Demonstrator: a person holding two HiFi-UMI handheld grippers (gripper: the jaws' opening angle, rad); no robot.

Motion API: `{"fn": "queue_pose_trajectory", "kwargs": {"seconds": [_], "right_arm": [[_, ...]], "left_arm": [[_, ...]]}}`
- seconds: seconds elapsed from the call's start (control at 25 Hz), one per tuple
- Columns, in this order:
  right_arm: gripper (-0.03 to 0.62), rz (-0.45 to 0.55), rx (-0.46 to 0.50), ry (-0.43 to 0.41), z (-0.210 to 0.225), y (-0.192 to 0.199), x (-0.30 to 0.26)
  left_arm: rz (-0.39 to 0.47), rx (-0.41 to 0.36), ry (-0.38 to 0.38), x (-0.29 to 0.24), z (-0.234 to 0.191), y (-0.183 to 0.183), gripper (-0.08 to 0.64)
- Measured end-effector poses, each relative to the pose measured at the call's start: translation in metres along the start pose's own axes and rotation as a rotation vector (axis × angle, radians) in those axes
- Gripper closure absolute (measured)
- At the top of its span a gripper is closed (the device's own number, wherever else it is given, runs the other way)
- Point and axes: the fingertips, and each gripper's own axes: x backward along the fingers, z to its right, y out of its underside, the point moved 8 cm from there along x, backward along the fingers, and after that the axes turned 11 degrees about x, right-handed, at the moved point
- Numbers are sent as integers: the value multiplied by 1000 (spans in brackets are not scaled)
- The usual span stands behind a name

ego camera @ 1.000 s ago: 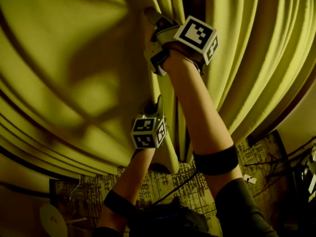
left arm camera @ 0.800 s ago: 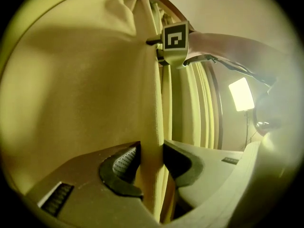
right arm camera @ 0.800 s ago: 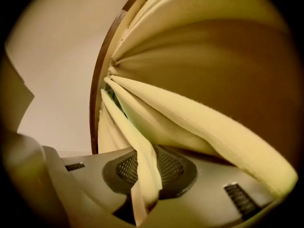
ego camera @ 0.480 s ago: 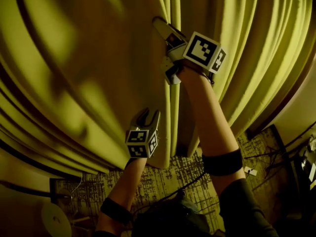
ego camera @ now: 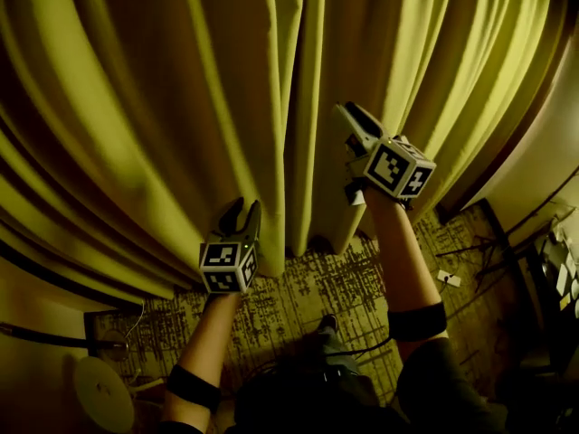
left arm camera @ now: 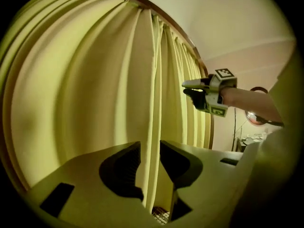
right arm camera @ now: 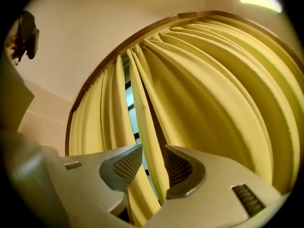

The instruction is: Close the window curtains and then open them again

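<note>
Yellow-green curtains (ego camera: 136, 107) hang drawn across the window with their edges meeting at centre, where the left gripper (left arm camera: 149, 145) and right gripper (right arm camera: 153, 147), both having just closed partway, stand with jaws apart, a curtain edge in each gap, unpressed, and their cubes (ego camera: 226, 268) carry black-and-white square markers.

No words, numbers, brand names or signs can be read in any view. The only printed marks are black-and-white square patterns on the cube (ego camera: 226, 268) of the left hand-held gripper (ego camera: 241, 208) and on the cube (ego camera: 399, 170) of the right hand-held gripper (ego camera: 349, 116). These are blocky coded patterns, not letters or digits. The floor covering below has a fine dark pattern with no legible writing in it.
</note>
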Motion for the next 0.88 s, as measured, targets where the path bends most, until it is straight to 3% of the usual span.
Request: {"fn": "queue_pose_trajectory", "kwargs": {"seconds": [0.16, 0.32, 0.44, 0.68, 0.88], "right_arm": [[592, -188, 129, 109, -9, 64, 81], [592, -383, 229, 126, -23, 119, 144], [592, -477, 229, 120, -23, 154, 184], [592, -556, 160, 128, 9, 186, 240], [592, -598, 158, 82, 33, 194, 272]], "left_arm": [[-42, 10, -4, 40, -1, 26, 548], [-71, 27, -31, 68, -11, 52, 560], [-94, 57, -64, 87, -8, 66, 560], [-104, 17, -111, 103, 21, 87, 560], [-102, 62, -183, 110, 47, 104, 560]]}}
